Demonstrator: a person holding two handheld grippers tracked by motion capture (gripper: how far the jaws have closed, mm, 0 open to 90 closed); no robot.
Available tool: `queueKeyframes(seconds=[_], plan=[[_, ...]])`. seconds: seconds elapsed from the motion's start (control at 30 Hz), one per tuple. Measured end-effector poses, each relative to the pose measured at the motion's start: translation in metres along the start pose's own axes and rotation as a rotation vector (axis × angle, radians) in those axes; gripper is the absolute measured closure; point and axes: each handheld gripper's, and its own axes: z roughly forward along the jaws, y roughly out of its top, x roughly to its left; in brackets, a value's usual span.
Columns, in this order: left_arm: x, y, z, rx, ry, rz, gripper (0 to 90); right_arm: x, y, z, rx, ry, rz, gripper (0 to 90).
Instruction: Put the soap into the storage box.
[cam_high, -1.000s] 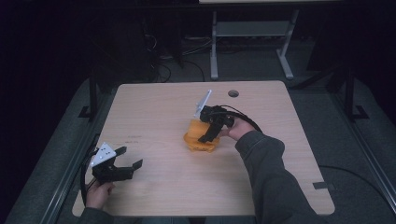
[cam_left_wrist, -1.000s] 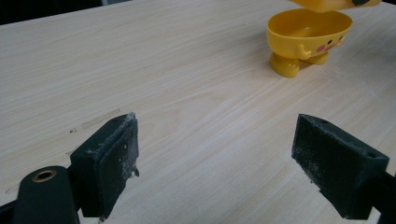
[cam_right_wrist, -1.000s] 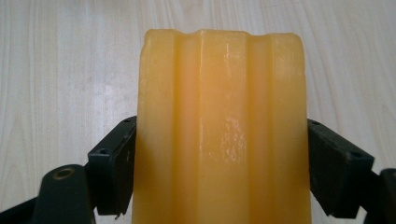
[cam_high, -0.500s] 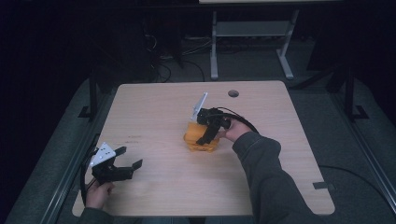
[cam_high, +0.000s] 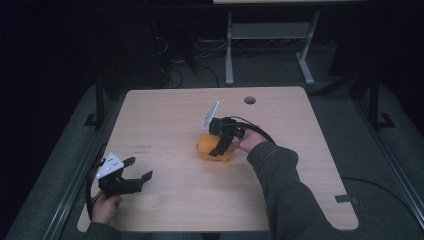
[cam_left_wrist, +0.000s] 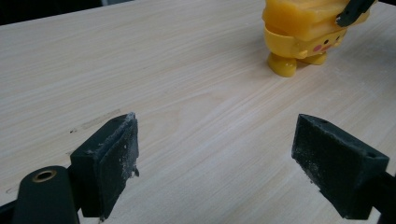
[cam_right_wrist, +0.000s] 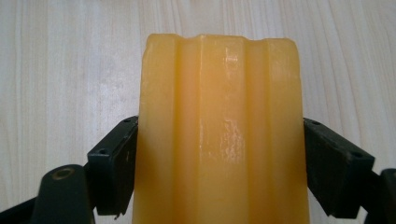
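right gripper (cam_high: 220, 147) clenches the yellow toy (cam_high: 210, 150), hiding its top; left gripper (cam_high: 134, 171) released.

From up here I see a pale wood table (cam_high: 165, 115) with a round hole (cam_high: 249, 100) near its far edge. A few faint dark marks (cam_high: 142, 146) sit on its left part. Beyond the table stands a grey frame (cam_high: 270, 35) on the dark floor, with cables (cam_high: 187, 67) lying to its left. A strip of tape (cam_high: 346, 198) sticks out at the table's right near corner.
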Motion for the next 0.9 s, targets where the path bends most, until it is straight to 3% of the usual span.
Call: queueKeyframes(seconds=[0.37, 0.53, 0.9], plan=[[0.0, 0.0, 0.0, 0.003, -0.001, 0.003, 14.1, 0.001, 0.001, -0.001, 0.005, -0.011, 0.014, 19.6], [0.0, 0.0, 0.0, 0.004, -0.002, 0.003, 14.1, 0.001, 0.001, -0.004, -0.016, 0.005, 0.034, 18.5], [0.001, 0.0, 0.0, 0.012, -0.002, 0.007, 14.1, 0.002, -0.003, -0.018, -0.053, -0.008, 0.062, 19.4]])
